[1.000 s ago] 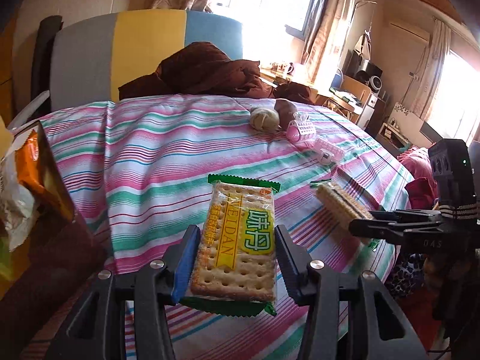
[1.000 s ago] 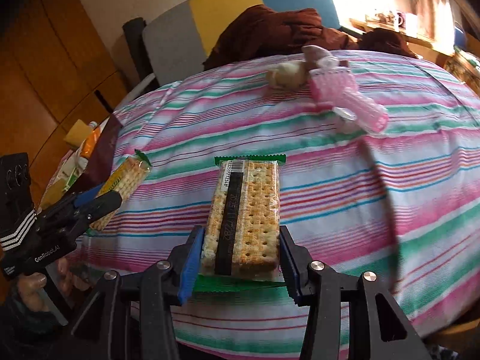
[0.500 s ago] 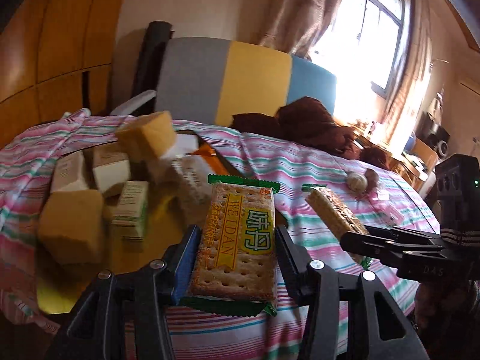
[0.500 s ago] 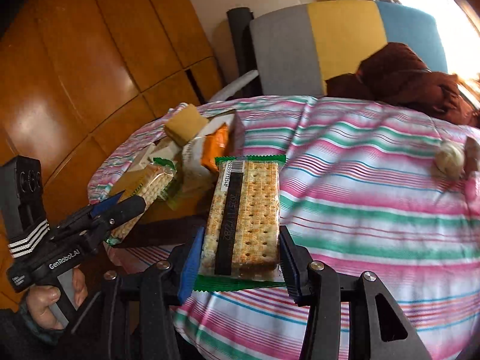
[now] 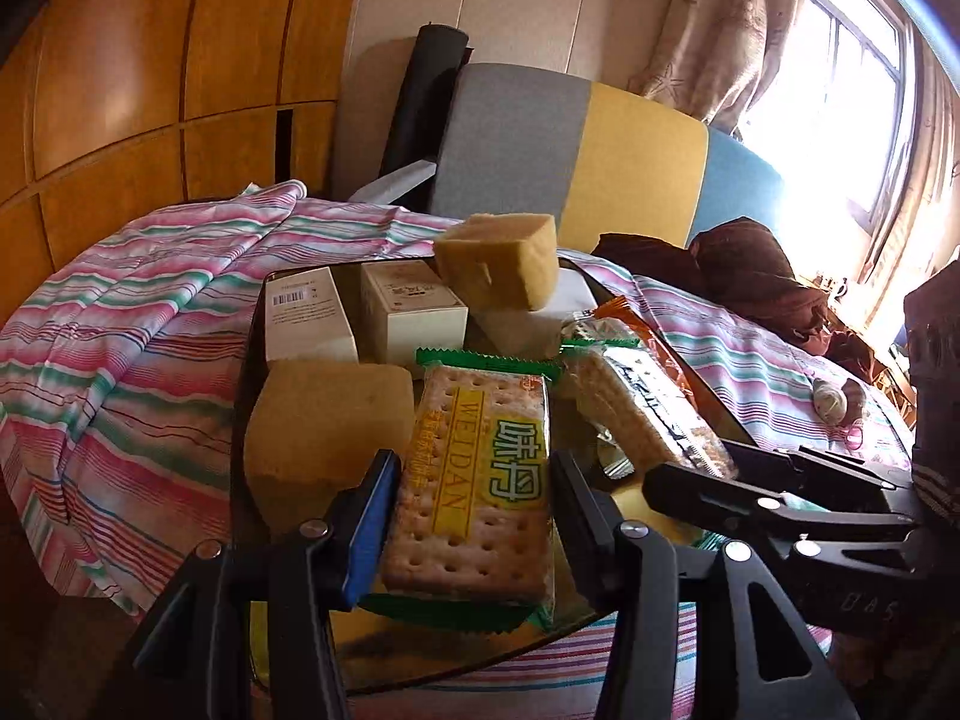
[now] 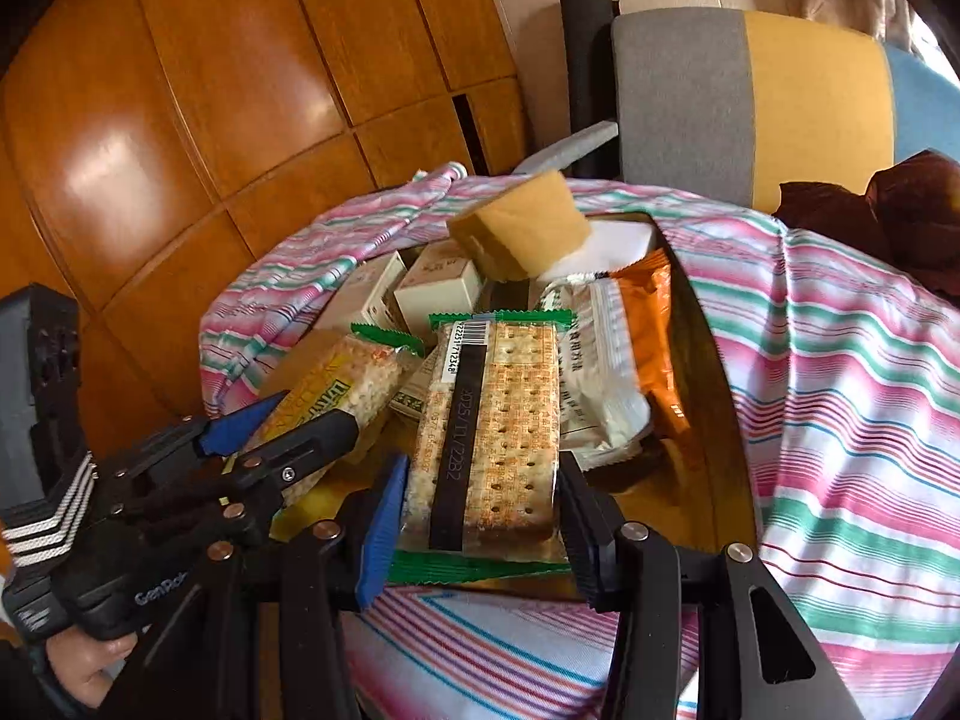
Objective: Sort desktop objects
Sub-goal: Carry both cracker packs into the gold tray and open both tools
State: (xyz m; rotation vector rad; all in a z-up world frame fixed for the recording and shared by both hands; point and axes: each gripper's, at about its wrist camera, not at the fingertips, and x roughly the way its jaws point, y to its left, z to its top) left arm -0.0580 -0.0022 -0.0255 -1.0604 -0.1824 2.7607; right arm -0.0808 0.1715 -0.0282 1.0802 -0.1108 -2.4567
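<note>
Left gripper [image 5: 471, 480] clamps a cracker pack [image 5: 477, 474], label up, centre frame. Right gripper [image 6: 480, 480] clamps a second cracker pack [image 6: 489, 432], barcode side up — both hang over the tray [image 5: 249, 324] of boxes and sponges. Tray's near rim is hidden behind the fingers; its floor is mostly buried.

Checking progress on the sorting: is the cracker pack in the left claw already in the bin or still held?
Still held. The left claw is shut on the cracker pack, above the bin, not released.
</note>
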